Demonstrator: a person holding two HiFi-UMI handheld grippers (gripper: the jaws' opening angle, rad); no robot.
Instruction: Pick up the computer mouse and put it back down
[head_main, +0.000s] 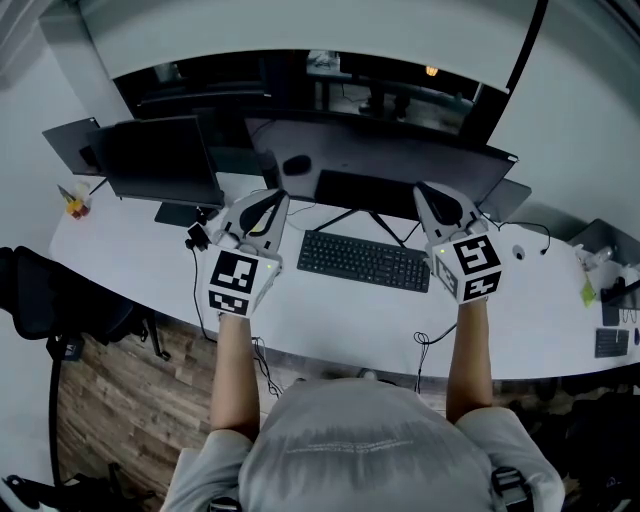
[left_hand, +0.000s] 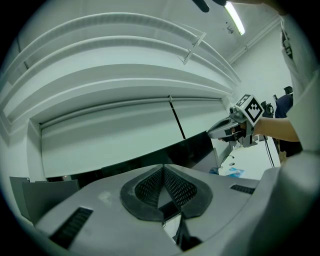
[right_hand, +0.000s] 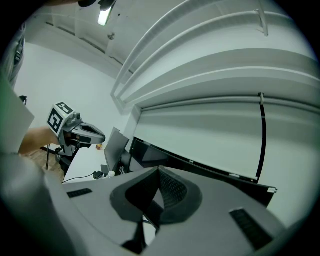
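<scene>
Both grippers are held up above the white desk (head_main: 330, 310), pointing toward the monitors. My left gripper (head_main: 274, 197) hovers over the desk left of the black keyboard (head_main: 363, 260), jaws shut on nothing. My right gripper (head_main: 427, 192) hovers over the keyboard's right end, also shut and empty. A small dark oval thing (head_main: 296, 163) shows near the wide monitor (head_main: 400, 160); whether it is the mouse I cannot tell. In the left gripper view the pads (left_hand: 150, 190) meet at the tip and the right gripper (left_hand: 220, 132) shows beyond. In the right gripper view the pads (right_hand: 172, 192) meet too.
A second monitor (head_main: 160, 160) and a laptop (head_main: 72, 143) stand at the left. A small white item with a cable (head_main: 519, 253) lies at the right, with more gear (head_main: 610, 340) at the far right end. A black chair (head_main: 40, 295) stands at the left.
</scene>
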